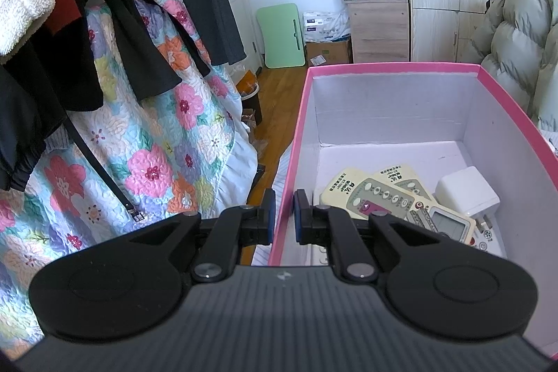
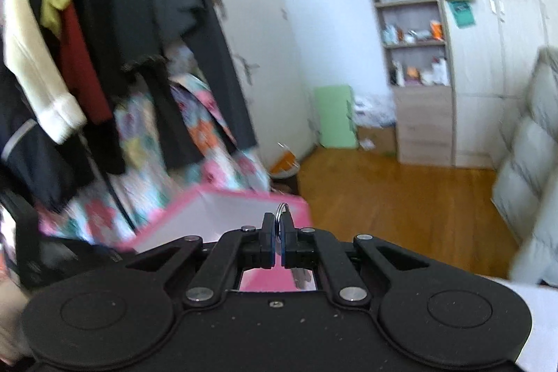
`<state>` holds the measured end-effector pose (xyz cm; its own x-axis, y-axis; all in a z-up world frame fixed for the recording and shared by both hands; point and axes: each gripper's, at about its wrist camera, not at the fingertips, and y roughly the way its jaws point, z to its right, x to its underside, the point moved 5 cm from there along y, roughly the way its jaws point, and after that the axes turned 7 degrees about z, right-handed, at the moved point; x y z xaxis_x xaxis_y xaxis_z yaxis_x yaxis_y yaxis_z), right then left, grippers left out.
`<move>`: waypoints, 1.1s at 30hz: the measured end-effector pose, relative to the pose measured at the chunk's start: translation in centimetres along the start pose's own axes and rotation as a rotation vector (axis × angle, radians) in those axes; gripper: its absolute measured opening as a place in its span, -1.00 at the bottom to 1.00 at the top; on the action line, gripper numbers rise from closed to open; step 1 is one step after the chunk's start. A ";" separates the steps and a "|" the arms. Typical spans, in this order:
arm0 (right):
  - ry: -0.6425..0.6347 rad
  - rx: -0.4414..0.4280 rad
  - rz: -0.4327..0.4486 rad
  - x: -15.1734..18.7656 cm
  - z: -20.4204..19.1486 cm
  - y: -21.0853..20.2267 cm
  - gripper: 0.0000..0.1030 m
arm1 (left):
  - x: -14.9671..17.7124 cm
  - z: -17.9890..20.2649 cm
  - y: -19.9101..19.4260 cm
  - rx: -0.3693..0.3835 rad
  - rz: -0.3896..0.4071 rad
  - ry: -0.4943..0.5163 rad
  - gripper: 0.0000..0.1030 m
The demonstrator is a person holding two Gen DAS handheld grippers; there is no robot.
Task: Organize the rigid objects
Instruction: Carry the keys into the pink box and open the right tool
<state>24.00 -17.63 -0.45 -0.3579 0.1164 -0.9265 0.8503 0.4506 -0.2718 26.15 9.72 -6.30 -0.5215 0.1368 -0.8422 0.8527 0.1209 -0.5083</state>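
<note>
1. The right gripper (image 2: pixel 278 237) has its jaws together, clamped on a thin metal key ring (image 2: pixel 281 215) that stands up between the pads; whether keys hang below it is hidden by the gripper body.
2. The left gripper (image 1: pixel 283 218) has its jaws clamped on the left wall of the pink box (image 1: pixel 291 162), one pad outside and one inside, so it looks to be steadying the box.
3. In the right wrist view the box (image 2: pixel 195 197) lies ahead and below the ring, and the whole picture is smeared; I judge the ring is in transit towards the box, not yet over it.
4. Risk: the ring is thin and held on a narrow edge, so a quick swing could let it twist or slip out and drop on the wooden floor (image 2: pixel 401 197) short of the box.
5. Risk: a release made near the rim could bounce the ring off the pink edge to the outside.
6. Risk: a tug from the left grip could tilt the light cardboard box and shift its contents.
7. Inside the box lie two cream remote controls (image 1: pixel 369 197), overlapping, with a white plug adapter (image 1: pixel 465 194) just beside them against the right wall; the far half of the box bottom is bare.
</note>
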 end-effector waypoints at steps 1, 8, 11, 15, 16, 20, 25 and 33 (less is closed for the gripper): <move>-0.003 -0.022 0.013 -0.8 -0.7 0.2 -0.91 | 0.0 0.0 0.0 0.000 0.000 0.000 -0.81; 0.035 -0.151 -0.086 -2.3 -4.3 4.3 -0.90 | 0.1 0.3 0.0 -0.002 0.007 0.015 -0.82; 0.066 -0.183 -0.164 -1.3 -5.1 6.7 -0.90 | 0.0 0.5 0.0 0.001 0.007 0.027 -0.82; 0.101 -0.217 -0.261 0.3 -5.9 10.3 -0.90 | -0.1 0.5 0.2 0.011 0.009 0.027 -0.82; 0.096 -0.212 -0.279 0.7 -6.3 11.4 -0.90 | -0.1 0.4 0.2 0.012 0.009 0.026 -0.82; 0.061 -0.205 -0.361 2.4 -7.4 15.1 -0.90 | 0.1 0.3 0.2 0.019 0.013 0.019 -0.82; -0.013 -0.174 -0.453 4.4 -7.9 18.3 -0.88 | 0.1 0.1 0.3 0.023 0.011 0.014 -0.82; -0.058 -0.144 -0.385 2.4 -6.6 15.4 -0.65 | 0.2 0.1 0.4 0.028 0.018 0.011 -0.82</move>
<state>33.70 -4.57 -5.17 -0.6130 -0.1332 -0.7788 0.5946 0.5713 -0.5657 26.36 9.70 -6.73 -0.5062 0.1495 -0.8494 0.8624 0.0908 -0.4980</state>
